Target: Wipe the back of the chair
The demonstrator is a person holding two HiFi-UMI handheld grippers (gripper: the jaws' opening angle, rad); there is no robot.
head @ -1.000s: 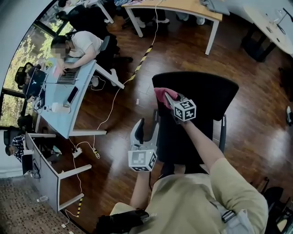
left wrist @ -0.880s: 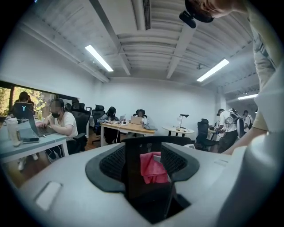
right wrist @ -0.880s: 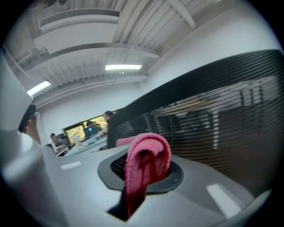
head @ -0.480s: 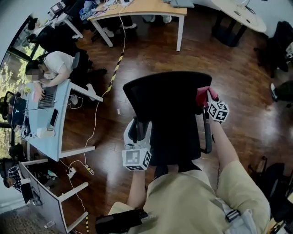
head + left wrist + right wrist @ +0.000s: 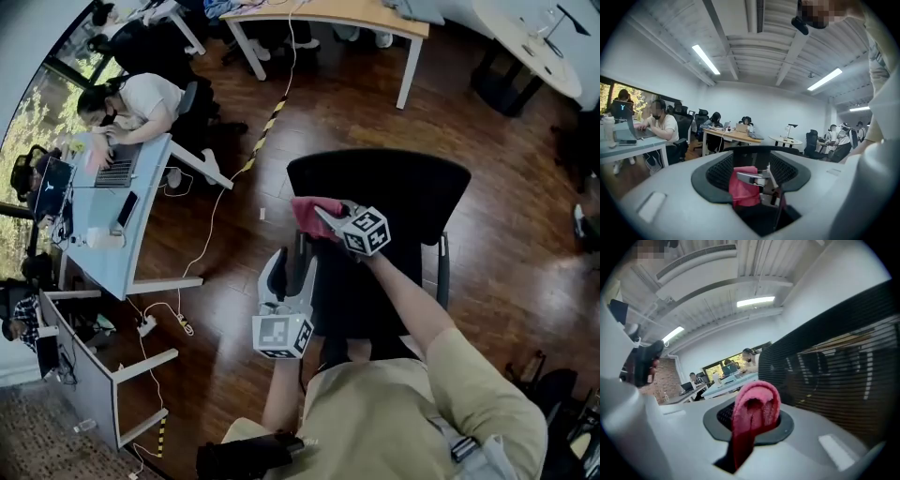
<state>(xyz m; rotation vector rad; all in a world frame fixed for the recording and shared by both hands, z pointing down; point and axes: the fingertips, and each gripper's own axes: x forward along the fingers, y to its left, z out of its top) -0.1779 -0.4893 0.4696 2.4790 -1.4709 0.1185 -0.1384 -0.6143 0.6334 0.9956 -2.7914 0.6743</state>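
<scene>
Spreading across the head view, a dark wooden floor (image 5: 234, 234) carries everything else. A black mesh chair (image 5: 412, 197) stands at the middle of it, with its back turned toward the person. To the left, a pale blue counter (image 5: 150, 202) holds an open laptop (image 5: 114, 169), and a seated person (image 5: 141, 98) leans over it. A wooden counter (image 5: 328, 11) stands at the top edge.

The right claw (image 5: 323, 216) reaches to the upper left corner of the chair's back, its jaws pinching a pink cloth (image 5: 305, 208). The cloth touches the black mesh near the back's top rim. In the right gripper view the cloth bulges out of the jaws as a folded loop, with the mesh just beside it.

The left claw (image 5: 295, 261) hangs lower, beside the chair's left edge, with its 2 jaws spread.
</scene>
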